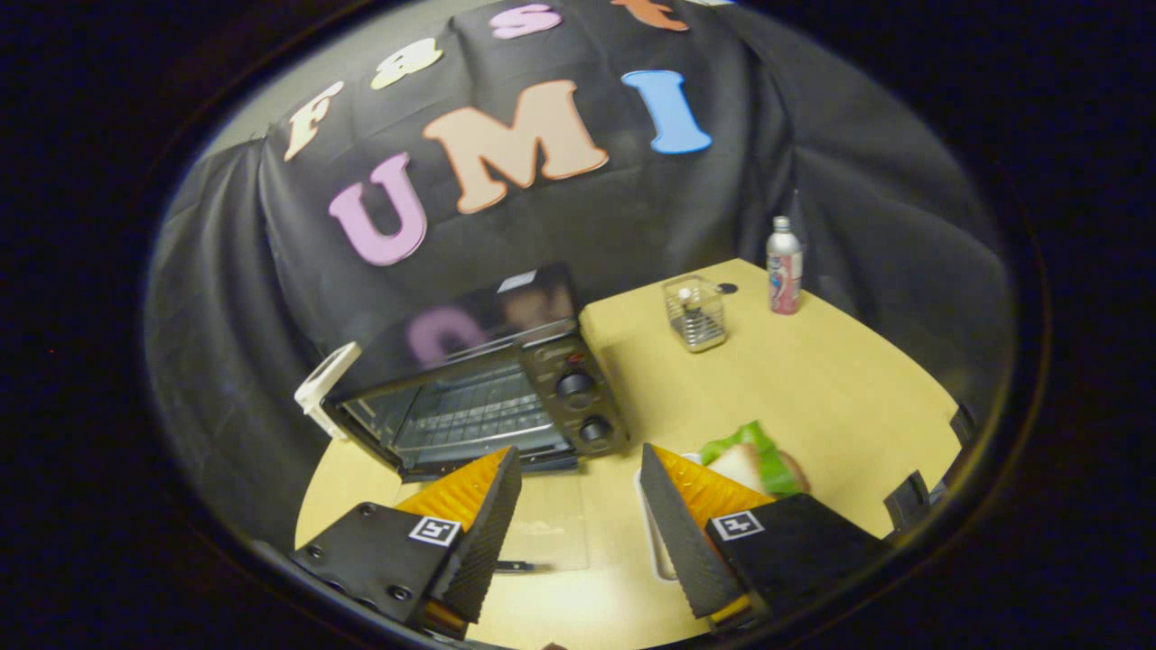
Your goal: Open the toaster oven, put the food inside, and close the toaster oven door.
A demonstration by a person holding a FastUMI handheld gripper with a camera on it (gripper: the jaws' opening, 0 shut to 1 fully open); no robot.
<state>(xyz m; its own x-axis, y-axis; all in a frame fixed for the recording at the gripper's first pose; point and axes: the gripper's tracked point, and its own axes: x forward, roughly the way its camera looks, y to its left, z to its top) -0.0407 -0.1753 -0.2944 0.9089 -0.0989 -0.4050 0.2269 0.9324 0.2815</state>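
Toaster oven [479,397] sits just ahead of my left finger, its glass door [542,528] dropped flat on the table [813,388] between my fingers. Sandwich [754,460] on a white plate [652,533], behind my right finger. My tongs [578,515] wide open, empty. Beyond: wire basket [695,314], bottle [784,266].

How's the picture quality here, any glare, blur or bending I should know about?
Gripper view: fisheye bends the table edge and the toaster oven; its glossy top mirrors the wall; lighting is dim and warm, darker toward the rim; the open gripper fingers look sharp, the bottle and wire basket softer; the sandwich sits partly behind a finger.
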